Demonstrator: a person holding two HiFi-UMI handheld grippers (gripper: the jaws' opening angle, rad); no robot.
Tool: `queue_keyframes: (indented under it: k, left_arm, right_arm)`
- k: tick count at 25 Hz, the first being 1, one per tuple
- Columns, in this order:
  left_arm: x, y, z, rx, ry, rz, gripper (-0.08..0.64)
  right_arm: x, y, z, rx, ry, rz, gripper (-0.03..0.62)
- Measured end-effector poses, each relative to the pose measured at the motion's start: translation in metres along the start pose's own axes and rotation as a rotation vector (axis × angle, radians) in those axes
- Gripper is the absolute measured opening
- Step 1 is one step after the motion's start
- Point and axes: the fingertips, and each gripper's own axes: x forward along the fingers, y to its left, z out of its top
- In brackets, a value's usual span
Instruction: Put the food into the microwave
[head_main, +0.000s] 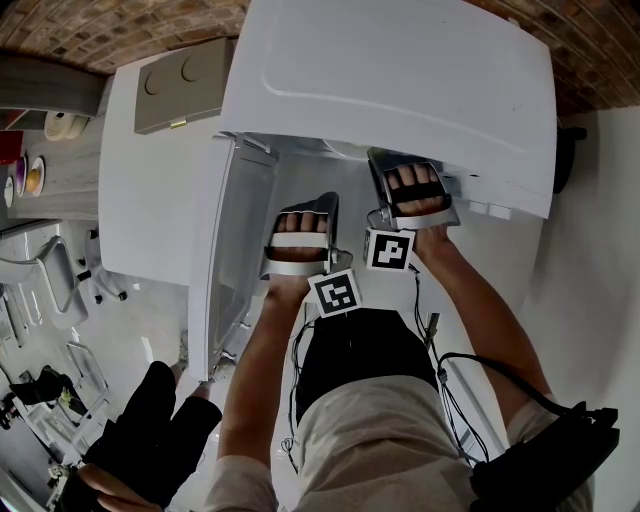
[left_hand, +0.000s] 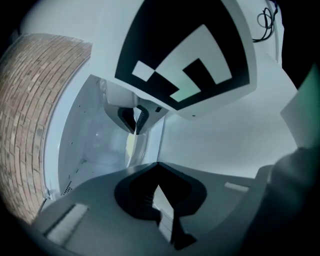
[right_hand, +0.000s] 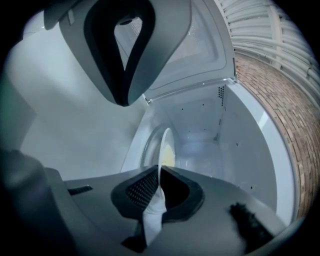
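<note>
Inside the white microwave (head_main: 400, 80), door (head_main: 225, 250) swung wide to the left, both grippers reach into the cavity. Right gripper (right_hand: 159, 169): jaws clamped on the rim of a white plate (right_hand: 161, 145), which shows edge-on straight ahead of the pads. Yellow food (right_hand: 170, 156) sits on the plate's far side (only a sliver shows, can't say what food). Plate is in the cavity, white perforated walls (right_hand: 210, 125) around it; can't tell if it rests on the floor or hangs just above it.

Left gripper (left_hand: 157, 166): tips together, nothing held. From the right gripper view its two fingers (right_hand: 102, 75) form a teardrop loop meeting at the point, up and to the left of the plate, apart from it. The left gripper view looks past the right gripper's marker cube (left_hand: 185, 55) to the right jaws pinching the same plate.

Head view: both hands side by side at the opening, left hand (head_main: 300, 235) nearer the door, right hand (head_main: 415, 190) further in under the top panel. Brick wall (head_main: 100, 30) behind. Another person in dark clothing (head_main: 150, 420) stands lower left, near the door.
</note>
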Motion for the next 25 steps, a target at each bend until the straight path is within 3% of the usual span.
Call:
queue_keyframes:
  k: [11, 18, 25]
  left_arm:
    - [0.001, -0.003, 0.001, -0.002, -0.001, -0.008, 0.006]
    - [0.003, -0.005, 0.003, -0.003, -0.005, -0.014, 0.006]
    - [0.003, -0.006, 0.005, -0.003, -0.009, -0.02, 0.006]
  right_arm:
    - [0.008, 0.019, -0.006, -0.022, 0.043, 0.057, 0.028]
    - [0.008, 0.019, -0.005, -0.005, 0.044, 0.052, 0.028]
    - [0.007, 0.01, -0.004, 0.062, 0.032, 0.083, 0.117]
